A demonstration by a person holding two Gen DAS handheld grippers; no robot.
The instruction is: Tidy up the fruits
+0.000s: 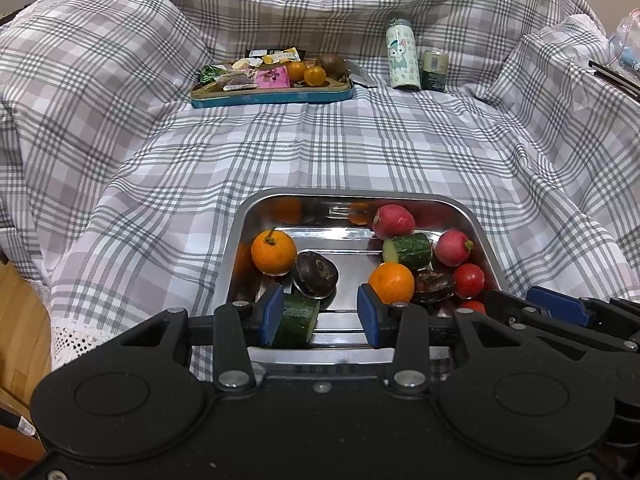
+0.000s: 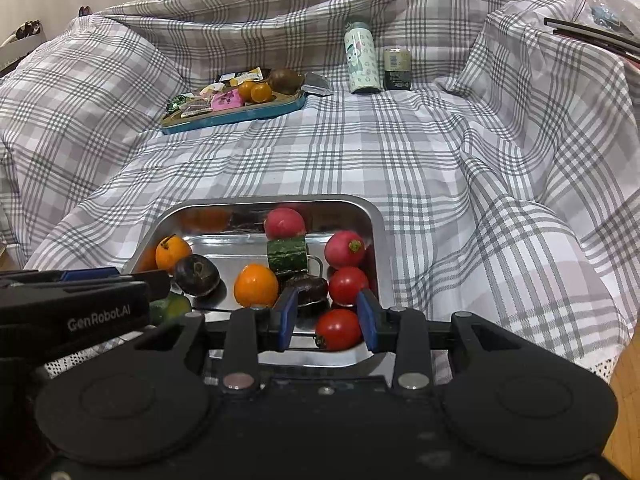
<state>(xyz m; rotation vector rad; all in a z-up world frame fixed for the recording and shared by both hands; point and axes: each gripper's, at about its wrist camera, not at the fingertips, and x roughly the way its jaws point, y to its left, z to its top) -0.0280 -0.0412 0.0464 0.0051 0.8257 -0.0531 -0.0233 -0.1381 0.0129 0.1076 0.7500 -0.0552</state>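
Observation:
A steel tray (image 1: 260,208) (image 2: 376,216) lies on the checked cloth, holding two oranges (image 1: 274,253) (image 1: 391,282), two dark round fruits (image 1: 315,274), two cucumber pieces (image 1: 408,250) (image 1: 298,322), pink radishes (image 1: 394,221) and red tomatoes (image 1: 469,280). My left gripper (image 1: 320,314) is open over the tray's near edge, the near cucumber piece beside its left pad. My right gripper (image 2: 328,320) is open around a red tomato (image 2: 338,329) at the tray's near right corner. A blue tray (image 1: 272,98) (image 2: 236,114) at the back holds snack packets, two small oranges (image 1: 306,73) and a kiwi (image 1: 332,65).
A white cartoon-print bottle (image 1: 402,54) (image 2: 362,60) and a dark green can (image 1: 434,70) (image 2: 397,69) stand at the back right. The cloth rises in folds on the left, back and right. Wooden floor (image 1: 20,320) shows at the lower left.

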